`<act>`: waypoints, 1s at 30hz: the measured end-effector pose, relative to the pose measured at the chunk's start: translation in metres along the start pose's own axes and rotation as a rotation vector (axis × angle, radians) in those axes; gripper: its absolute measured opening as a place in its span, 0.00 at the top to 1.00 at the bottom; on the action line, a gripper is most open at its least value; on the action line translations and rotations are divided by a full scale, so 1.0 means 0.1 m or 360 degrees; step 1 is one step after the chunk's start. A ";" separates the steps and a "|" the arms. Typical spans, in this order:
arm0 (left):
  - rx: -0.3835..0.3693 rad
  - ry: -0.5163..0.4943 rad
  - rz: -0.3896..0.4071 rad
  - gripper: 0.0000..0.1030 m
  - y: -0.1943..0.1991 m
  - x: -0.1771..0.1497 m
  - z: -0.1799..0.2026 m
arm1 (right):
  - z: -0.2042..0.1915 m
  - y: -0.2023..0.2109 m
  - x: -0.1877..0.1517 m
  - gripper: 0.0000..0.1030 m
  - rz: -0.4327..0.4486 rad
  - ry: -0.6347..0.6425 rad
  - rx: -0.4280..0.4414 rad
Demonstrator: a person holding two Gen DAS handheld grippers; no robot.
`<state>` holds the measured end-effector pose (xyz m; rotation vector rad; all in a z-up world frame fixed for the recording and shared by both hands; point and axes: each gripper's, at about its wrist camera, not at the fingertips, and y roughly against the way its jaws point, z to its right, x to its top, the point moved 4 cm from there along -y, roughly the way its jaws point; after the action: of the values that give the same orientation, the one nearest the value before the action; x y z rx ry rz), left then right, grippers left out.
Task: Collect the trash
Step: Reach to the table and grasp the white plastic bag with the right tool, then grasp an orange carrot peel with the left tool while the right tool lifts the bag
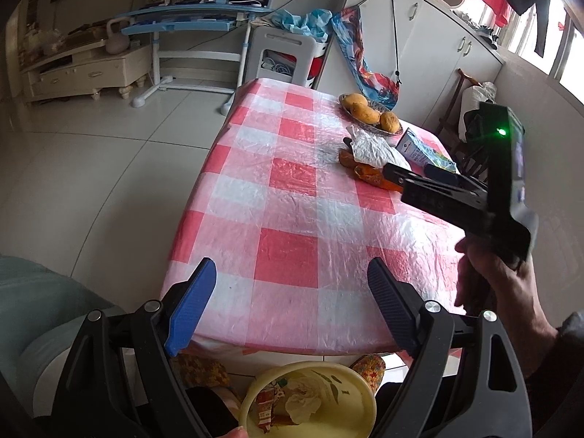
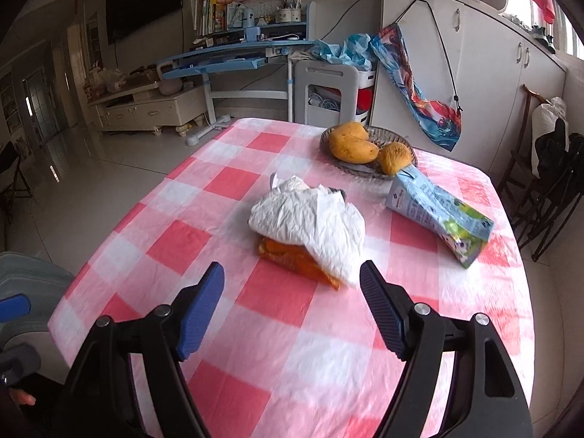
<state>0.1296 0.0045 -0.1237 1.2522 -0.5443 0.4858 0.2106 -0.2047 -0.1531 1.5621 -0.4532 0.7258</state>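
Right hand-held gripper (image 2: 292, 310) tilted downward, agape

A: The tablecloth (image 2: 277, 314) under the open jaws is pink-red and white check. What colour are the pads?

B: Blue with a fine ribbed pattern, on both the right gripper (image 2: 292, 314) and the left gripper (image 1: 292, 306); the frames are black.

A: Just ahead of the right jaws?

B: A crumpled white bag (image 2: 310, 219) over an orange wrapper (image 2: 292, 255). Further right lies a pale blue carton (image 2: 434, 211) with a green printed end.

A: Beyond them?

B: Yellow-orange mangoes (image 2: 352, 146) in a dark dish (image 2: 387, 135).

A: Below the left jaws?

B: A pale yellow bin (image 1: 350, 376), with white and red-patterned scraps inside.
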 end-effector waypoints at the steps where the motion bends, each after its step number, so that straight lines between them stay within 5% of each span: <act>1: 0.0007 -0.0015 0.0002 0.21 -0.02 0.02 0.01 | 0.01 -0.09 0.04 0.28 -0.0014 0.0004 -0.0003; 3: 0.0025 -0.0041 -0.0002 0.21 -0.07 0.07 0.02 | 0.05 -0.28 0.08 0.34 -0.0058 0.0009 0.0019; 4: 0.0029 -0.0042 -0.0008 0.21 -0.11 0.10 0.01 | 0.07 -0.33 0.09 0.51 -0.0075 0.0004 0.0040; 7: 0.0021 -0.0030 -0.0028 0.21 -0.24 0.18 0.03 | 0.18 -0.32 0.13 0.81 -0.0069 -0.0115 0.0168; 9: 0.0015 -0.0050 -0.0041 0.21 -0.34 0.25 0.09 | 0.25 -0.21 0.14 0.92 -0.0044 -0.0147 0.0212; 15: 0.0010 -0.0166 -0.0061 0.21 -0.63 0.41 0.34 | 0.51 0.08 0.11 0.95 0.0000 -0.0225 0.0222; 17: -0.0006 -0.0133 -0.0065 0.21 -0.66 0.43 0.35 | 0.57 0.06 0.07 0.76 -0.0011 -0.0217 0.0194; 18: -0.0015 -0.0113 -0.0065 0.21 -0.66 0.42 0.34 | 0.58 0.02 0.07 0.40 -0.0010 -0.0222 0.0213; 19: -0.0016 -0.0106 -0.0069 0.21 -0.67 0.41 0.34 | 0.59 -0.03 0.08 0.24 -0.0003 -0.0223 0.0207; 23: 0.0032 -0.0150 -0.0092 0.21 -0.70 0.34 0.33 | 0.44 -0.33 0.15 0.24 -0.0060 -0.0155 0.0220; 24: 0.0042 -0.0155 -0.0092 0.21 -0.71 0.34 0.31 | 0.39 -0.40 0.16 0.33 -0.0087 -0.0129 0.0211; 25: 0.0050 -0.0154 -0.0093 0.21 -0.71 0.34 0.30 | 0.34 -0.49 0.14 0.64 -0.0145 -0.0096 0.0211; 26: 0.0054 -0.0149 -0.0096 0.21 -0.73 0.35 0.28 | 0.32 -0.54 0.11 0.76 -0.0208 -0.0087 0.0228; 28: 0.0062 -0.0132 -0.0104 0.21 -0.76 0.35 0.24 | 0.35 -0.49 0.09 0.91 -0.0205 -0.0121 0.0254; 30: 0.0053 -0.0112 -0.0109 0.21 -0.77 0.35 0.22 | 0.43 -0.34 0.08 0.91 -0.0186 -0.0142 0.0274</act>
<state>0.2019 -0.0337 -0.1549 1.3193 -0.5528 0.3960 0.2474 -0.2419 -0.1726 1.7727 -0.3690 0.6200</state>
